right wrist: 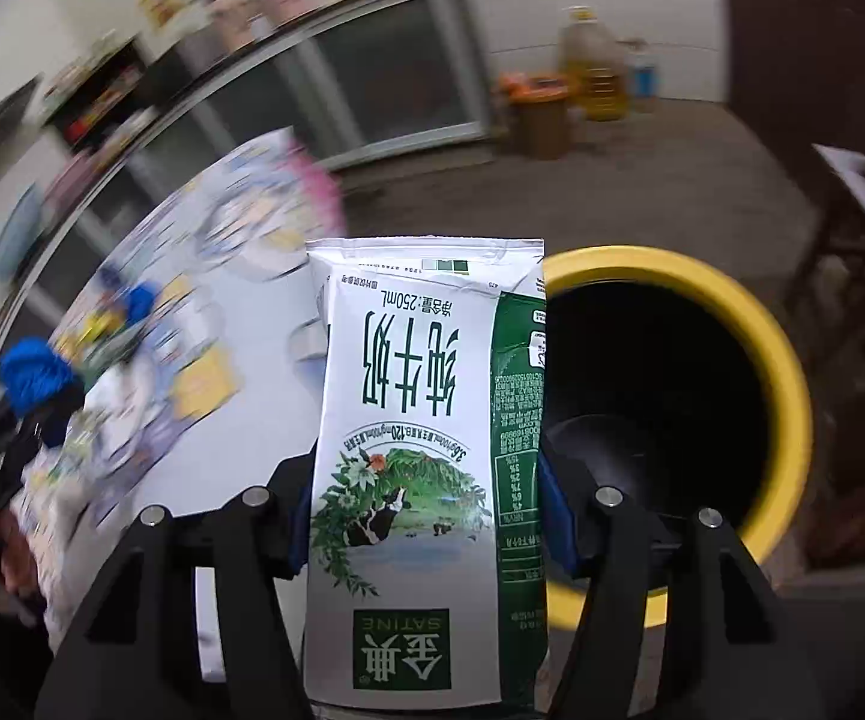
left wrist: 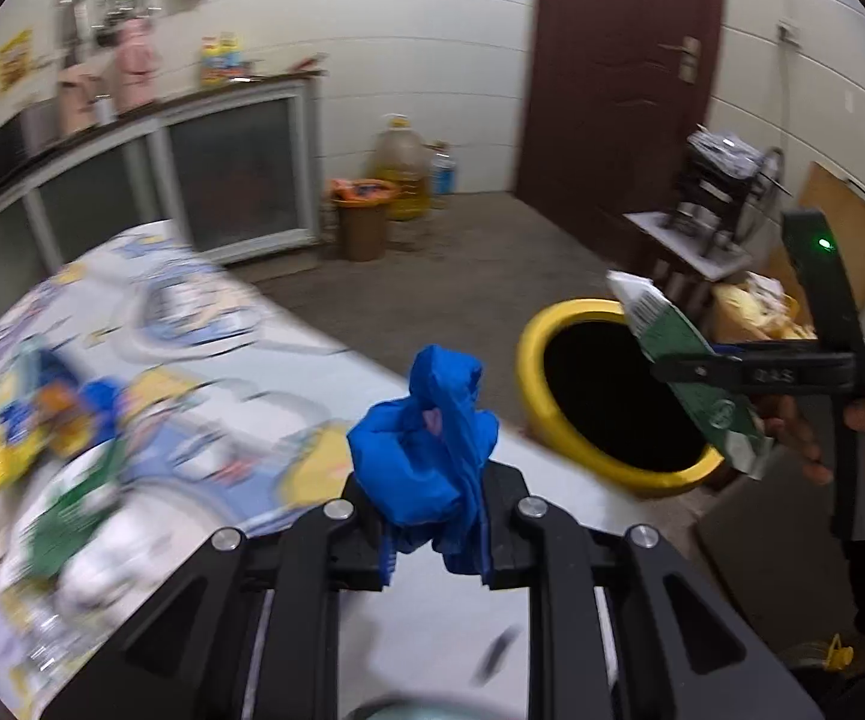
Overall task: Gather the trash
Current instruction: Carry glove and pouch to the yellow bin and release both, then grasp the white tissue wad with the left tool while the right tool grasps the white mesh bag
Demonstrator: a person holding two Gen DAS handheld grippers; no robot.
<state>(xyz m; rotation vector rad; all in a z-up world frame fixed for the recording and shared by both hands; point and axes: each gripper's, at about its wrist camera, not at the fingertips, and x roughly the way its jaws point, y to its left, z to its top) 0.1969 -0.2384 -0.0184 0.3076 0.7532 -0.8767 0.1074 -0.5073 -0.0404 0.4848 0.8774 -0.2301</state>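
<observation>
My left gripper is shut on a crumpled blue wad and holds it above the table edge, left of the yellow-rimmed black bin. My right gripper is shut on a green and white milk carton, held upside down at the bin's left rim. In the left wrist view the right gripper holds the carton over the bin's mouth. The blue wad also shows at the far left of the right wrist view.
The table with a patterned cloth carries blurred wrappers, blue and yellow and green and white. On the floor stand a brown bin and an oil jug. A dark door and a cluttered stool are behind.
</observation>
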